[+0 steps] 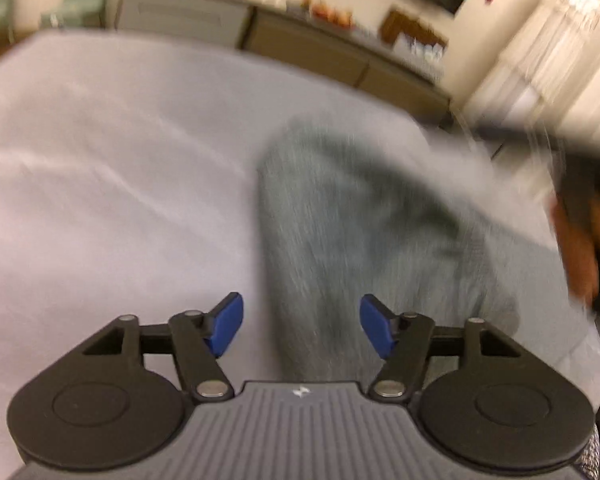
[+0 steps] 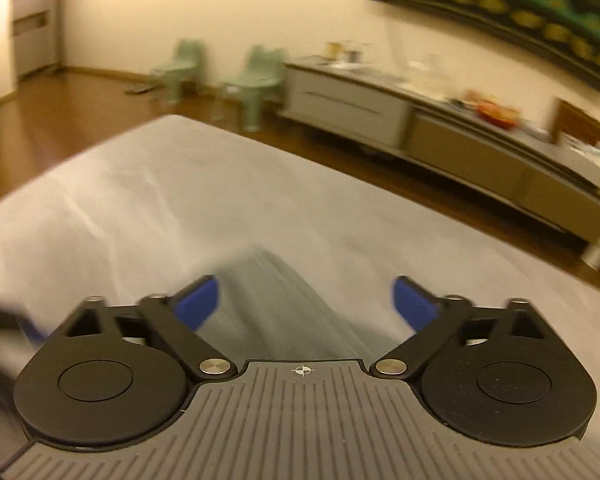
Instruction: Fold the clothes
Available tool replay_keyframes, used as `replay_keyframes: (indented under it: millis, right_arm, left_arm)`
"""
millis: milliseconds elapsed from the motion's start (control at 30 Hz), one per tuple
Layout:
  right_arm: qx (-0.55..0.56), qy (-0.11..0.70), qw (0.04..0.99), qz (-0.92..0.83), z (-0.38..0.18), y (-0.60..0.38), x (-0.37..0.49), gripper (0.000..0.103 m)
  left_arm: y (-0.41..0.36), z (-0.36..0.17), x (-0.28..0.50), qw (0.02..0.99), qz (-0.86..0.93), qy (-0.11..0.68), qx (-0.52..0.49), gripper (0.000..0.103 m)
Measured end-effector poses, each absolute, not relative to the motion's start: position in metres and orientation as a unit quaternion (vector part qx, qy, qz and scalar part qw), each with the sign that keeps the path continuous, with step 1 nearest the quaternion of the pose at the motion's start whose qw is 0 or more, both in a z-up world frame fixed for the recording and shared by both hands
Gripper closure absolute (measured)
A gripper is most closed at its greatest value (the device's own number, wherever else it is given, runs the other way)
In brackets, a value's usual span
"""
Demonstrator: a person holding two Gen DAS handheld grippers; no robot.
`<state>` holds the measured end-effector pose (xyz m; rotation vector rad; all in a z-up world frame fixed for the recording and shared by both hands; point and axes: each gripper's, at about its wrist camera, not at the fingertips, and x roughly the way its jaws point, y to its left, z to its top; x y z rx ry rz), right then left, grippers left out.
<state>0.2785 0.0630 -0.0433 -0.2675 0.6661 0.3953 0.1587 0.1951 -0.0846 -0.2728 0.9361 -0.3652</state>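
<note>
Left claw (image 1: 301,328) & right claw (image 2: 305,304), both spread, empty, hover above grey garment (image 1: 364,240) lying on white-sheeted bed (image 1: 100,160), apparently poised for a grab.

Ahead of the tool, past the white bed (image 2: 188,184), a low cabinet (image 2: 420,132) runs along a cream wall (image 2: 228,4). Two green chairs (image 2: 260,76) stand ahead-left on the wood floor (image 2: 60,120); a dark painting (image 2: 500,4) hangs upper right.
</note>
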Motion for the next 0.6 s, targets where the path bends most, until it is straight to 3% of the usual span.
replay_keyframes:
  millis: [33, 100, 133, 200, 233, 267, 300, 367, 400, 600]
  right_arm:
    - [-0.133, 0.343, 0.908, 0.199, -0.047, 0.080, 0.298, 0.004]
    - [-0.138, 0.390, 0.888, 0.200, -0.063, 0.108, 0.337, 0.004]
    - [-0.143, 0.416, 0.876, 0.198, -0.074, 0.115, 0.353, 0.005]
    - [-0.150, 0.467, 0.850, 0.193, -0.094, 0.125, 0.383, 0.018]
    - [-0.148, 0.493, 0.835, 0.192, -0.102, 0.123, 0.392, 0.023]
    - [-0.145, 0.516, 0.822, 0.195, -0.108, 0.123, 0.398, 0.037]
    - [-0.148, 0.526, 0.813, 0.204, -0.109, 0.122, 0.399, 0.060]
    - [-0.167, 0.529, 0.801, 0.223, -0.103, 0.119, 0.395, 0.085]
    - [-0.179, 0.521, 0.803, 0.227, -0.098, 0.117, 0.390, 0.090]
    - [-0.197, 0.423, 0.855, 0.227, -0.051, 0.116, 0.361, 0.094]
  left_arm:
    - [0.188, -0.086, 0.156, 0.867, -0.184, 0.446, -0.125, 0.054]
    - [0.177, -0.084, 0.150, 0.878, -0.191, 0.427, -0.101, 0.074]
    - [0.172, -0.081, 0.145, 0.886, -0.193, 0.413, -0.088, 0.078]
    - [0.167, -0.076, 0.138, 0.898, -0.203, 0.383, -0.080, 0.087]
    - [0.163, -0.072, 0.132, 0.907, -0.203, 0.364, -0.064, 0.086]
    - [0.157, -0.068, 0.126, 0.916, -0.202, 0.344, -0.043, 0.087]
    - [0.151, -0.064, 0.119, 0.924, -0.200, 0.324, -0.022, 0.087]
    - [0.137, -0.061, 0.108, 0.937, -0.189, 0.294, 0.028, 0.087]
    - [0.132, -0.061, 0.102, 0.939, -0.189, 0.284, 0.045, 0.087]
    - [0.123, -0.062, 0.088, 0.942, -0.198, 0.258, 0.079, 0.085]
